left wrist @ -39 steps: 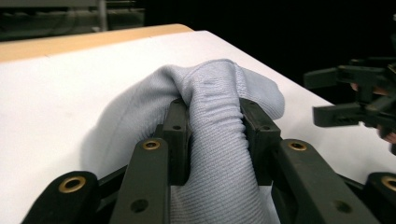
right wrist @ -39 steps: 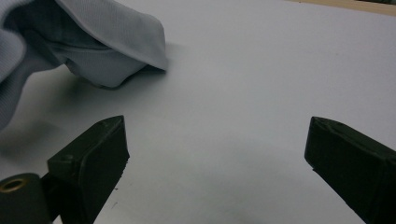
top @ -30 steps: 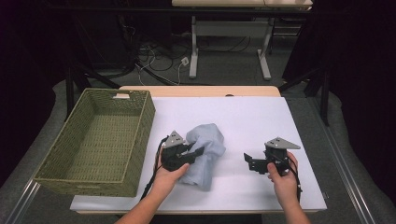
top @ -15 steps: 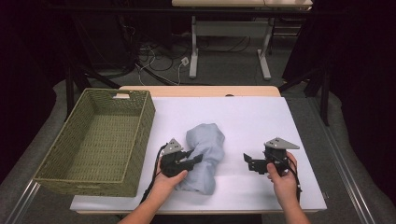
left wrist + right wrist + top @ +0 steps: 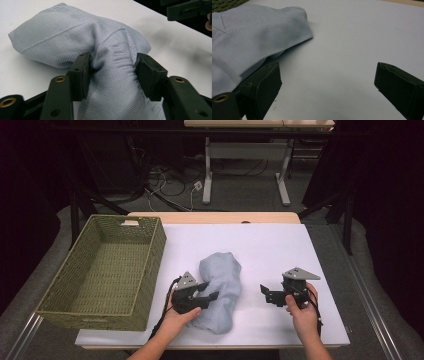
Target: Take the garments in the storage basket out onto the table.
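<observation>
Your left claw has just been opening around a fold of the pale blue cloth lying bunched on the white surface beside the basket, while your right claw waits wide apart nearby, probably to take it next.

One cloth; one basket; one table; two grippers, left and right.

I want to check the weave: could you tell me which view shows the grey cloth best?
The left gripper view: the grey cloth is close, its knit sharp. The high view shows its whole bundle small; the right gripper view shows one edge.
</observation>
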`<state>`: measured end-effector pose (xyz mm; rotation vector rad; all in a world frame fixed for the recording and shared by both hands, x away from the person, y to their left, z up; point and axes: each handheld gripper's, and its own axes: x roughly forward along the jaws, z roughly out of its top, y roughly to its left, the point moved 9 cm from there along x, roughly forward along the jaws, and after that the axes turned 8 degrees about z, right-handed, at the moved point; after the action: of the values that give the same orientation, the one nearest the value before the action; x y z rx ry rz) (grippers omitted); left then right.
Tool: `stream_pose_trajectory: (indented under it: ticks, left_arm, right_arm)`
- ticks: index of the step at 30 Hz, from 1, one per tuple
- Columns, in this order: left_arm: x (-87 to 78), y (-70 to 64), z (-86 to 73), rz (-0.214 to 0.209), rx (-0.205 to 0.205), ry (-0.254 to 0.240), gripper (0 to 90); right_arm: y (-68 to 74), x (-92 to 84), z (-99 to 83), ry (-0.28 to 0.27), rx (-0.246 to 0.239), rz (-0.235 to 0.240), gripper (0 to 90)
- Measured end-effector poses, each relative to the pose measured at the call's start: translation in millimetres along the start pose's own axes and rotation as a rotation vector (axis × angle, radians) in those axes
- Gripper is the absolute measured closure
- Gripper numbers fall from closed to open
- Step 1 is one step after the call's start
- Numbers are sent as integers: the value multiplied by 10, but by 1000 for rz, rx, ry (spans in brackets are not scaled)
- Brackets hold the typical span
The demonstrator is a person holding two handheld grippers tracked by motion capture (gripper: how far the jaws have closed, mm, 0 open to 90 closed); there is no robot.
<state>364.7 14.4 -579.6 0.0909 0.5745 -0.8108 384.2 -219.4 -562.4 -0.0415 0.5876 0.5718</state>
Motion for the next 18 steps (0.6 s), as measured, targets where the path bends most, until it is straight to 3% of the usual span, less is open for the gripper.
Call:
stream_pose_trajectory:
  ticks: [3, 4, 6, 8, 13, 14, 18]
  left_arm:
    - [-9, -6, 12, -17, -19, 7, 390]
    - [-2, -32, 21, -35, -58, 13, 315]
    - [-4, -25, 20, -40, -51, 26, 272]
    - [-5, -8, 22, -28, -52, 43, 171]
    - [-20, 29, 37, -27, -84, 55, 116]
    - [-17, 32, 47, -26, -101, 53, 28]
    - [-56, 40, 73, -30, -115, 60, 5]
  right_arm:
    - [8, -3, -2, 0, 7, 0, 69]
    - [9, -4, 1, -2, 6, 3, 69]
    - [1, -8, 0, 2, -1, -1, 69]
    - [6, -5, 4, -1, -1, 4, 70]
    - [13, -2, -3, 3, 2, 5, 70]
    - [14, -3, -5, 5, 0, 3, 70]
    - [19, 4, -2, 0, 1, 4, 70]
